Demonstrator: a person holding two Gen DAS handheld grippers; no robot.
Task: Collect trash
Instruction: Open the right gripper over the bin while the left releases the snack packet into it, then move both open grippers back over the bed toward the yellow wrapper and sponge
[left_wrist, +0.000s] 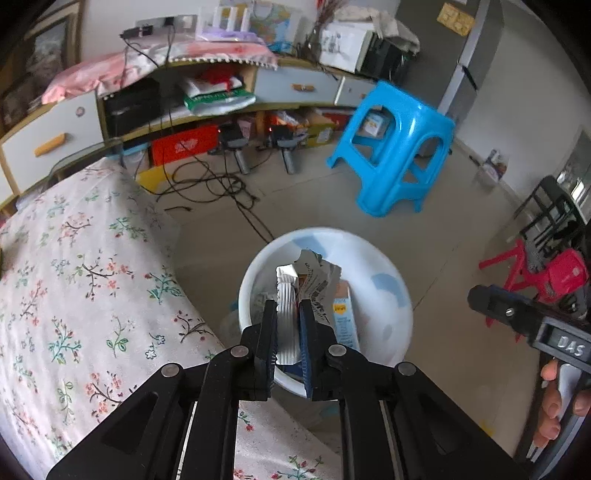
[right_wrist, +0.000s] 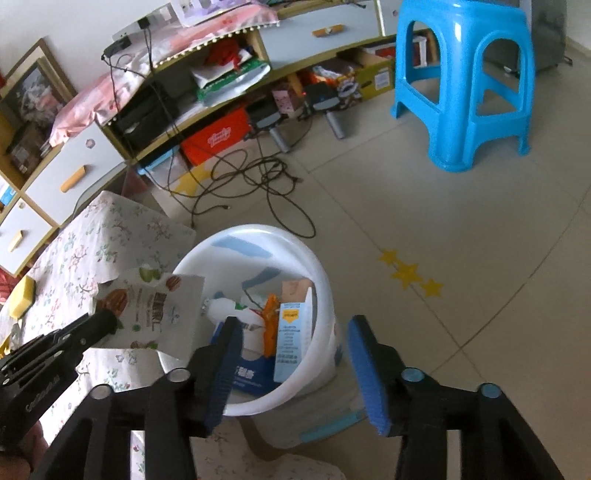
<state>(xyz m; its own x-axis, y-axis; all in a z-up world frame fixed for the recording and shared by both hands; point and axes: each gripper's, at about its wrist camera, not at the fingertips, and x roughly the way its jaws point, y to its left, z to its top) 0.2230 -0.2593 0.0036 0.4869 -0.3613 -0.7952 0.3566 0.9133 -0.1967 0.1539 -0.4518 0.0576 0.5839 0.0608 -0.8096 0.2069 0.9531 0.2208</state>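
Hovering over the round white plastic bin (left_wrist: 388, 295), the left hand-held gripper (left_wrist: 289, 314) pinched a flattened printed paper carton (left_wrist: 314, 280) tight. Beside it, the right hand-held gripper (right_wrist: 291, 358) gaped wide, empty, above the bin's rim beside the floral-clothed desk (left_wrist: 74, 277).

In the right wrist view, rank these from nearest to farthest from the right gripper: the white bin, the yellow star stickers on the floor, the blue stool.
1. white bin, just ahead of the right gripper, slightly left.
2. yellow star stickers, on the floor ahead and to the right.
3. blue stool, far ahead on the right.
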